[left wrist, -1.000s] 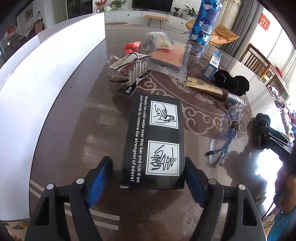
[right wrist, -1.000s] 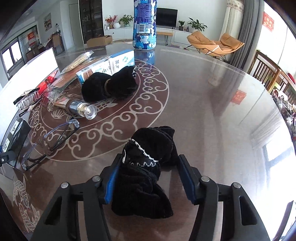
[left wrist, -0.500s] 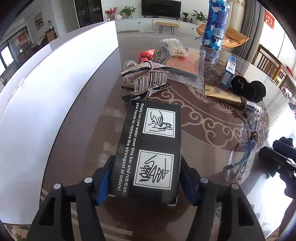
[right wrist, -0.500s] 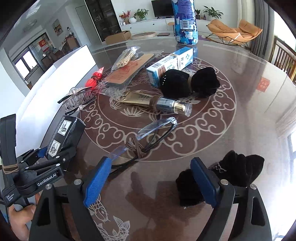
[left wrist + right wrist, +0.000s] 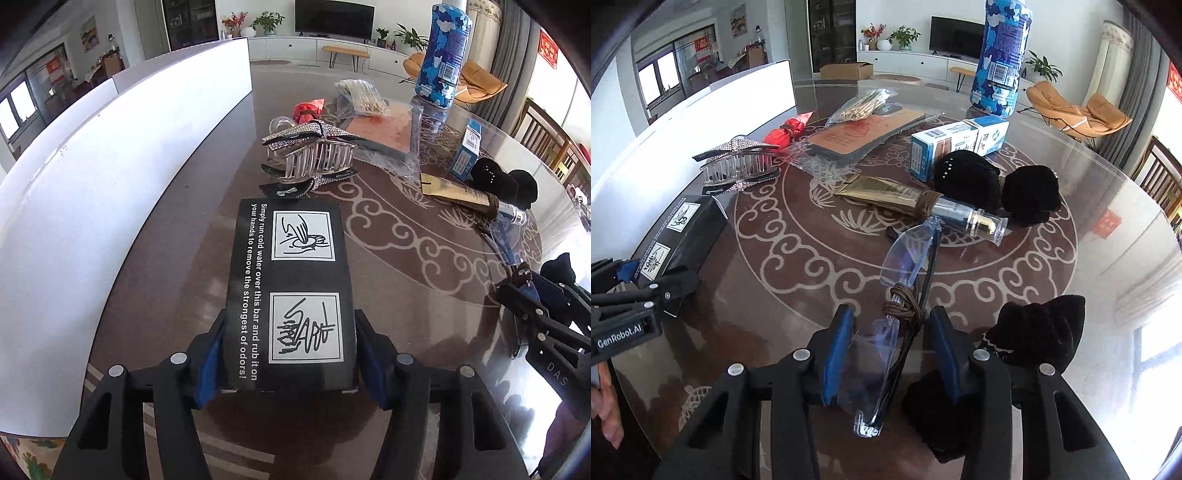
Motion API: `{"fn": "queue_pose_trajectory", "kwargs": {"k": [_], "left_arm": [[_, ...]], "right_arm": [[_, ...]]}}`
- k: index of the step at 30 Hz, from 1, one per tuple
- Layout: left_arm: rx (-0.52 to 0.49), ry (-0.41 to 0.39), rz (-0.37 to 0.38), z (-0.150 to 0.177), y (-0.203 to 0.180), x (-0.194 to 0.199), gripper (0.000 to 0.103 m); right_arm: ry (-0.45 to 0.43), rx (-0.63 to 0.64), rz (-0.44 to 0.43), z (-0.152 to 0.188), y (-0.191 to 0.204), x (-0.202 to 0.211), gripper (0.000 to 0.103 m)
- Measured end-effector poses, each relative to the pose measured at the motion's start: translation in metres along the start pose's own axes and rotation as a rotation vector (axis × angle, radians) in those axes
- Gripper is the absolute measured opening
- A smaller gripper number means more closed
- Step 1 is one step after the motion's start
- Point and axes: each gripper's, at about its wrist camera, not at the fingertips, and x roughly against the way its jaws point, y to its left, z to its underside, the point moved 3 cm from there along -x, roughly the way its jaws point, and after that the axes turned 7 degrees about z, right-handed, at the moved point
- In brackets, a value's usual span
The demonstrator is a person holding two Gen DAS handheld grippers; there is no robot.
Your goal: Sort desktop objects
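Glasses (image 5: pixel 905 295): on counter (image 5: pixel 1089 277), long axis toward 12 o'clock, inside my right claw (image 5: pixel 892 354).
Right claw: closing, pads not yet pressing.
Left claw (image 5: pixel 291 363): I grip box (image 5: pixel 291 288).

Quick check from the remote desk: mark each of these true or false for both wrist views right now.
1. The left hand-held gripper has the black box between its pads. True.
2. The right hand-held gripper, its jaws closing, straddles the clear glasses. True.
3. The blue camouflage can lies on its side. False: it stands upright.
4. The rhinestone hair clip sits on top of the black box. False: it lies on the table beyond it.
5. A black cloth lies right of the right hand-held gripper. True.
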Motion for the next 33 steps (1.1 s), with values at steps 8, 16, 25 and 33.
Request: {"fn": "queue_pose_trajectory", "kwargs": {"k": [8,16,25,33], "left_arm": [[0.047,-0.007,0.053,0.000,0.004,0.004,0.063],[0.021,0.024,-0.010,0.002,0.000,-0.003,0.082],[-0.006,0.029,-0.004,0.003,-0.006,-0.008,0.094],[-0.022,0.035,0.004,0.003,-0.010,-0.011,0.103]], "right_arm": [[0.014,0.005,-0.109,-0.008,-0.065,0.006,0.091],[-0.106,0.036,-0.126,-0.017,-0.037,0.036,0.095],[-0.072,0.099,-0.059,-0.013,-0.023,-0.006,0.095],[-0.044,0.069,-0.077,-0.008,-0.029,-0.018,0.096]]}}
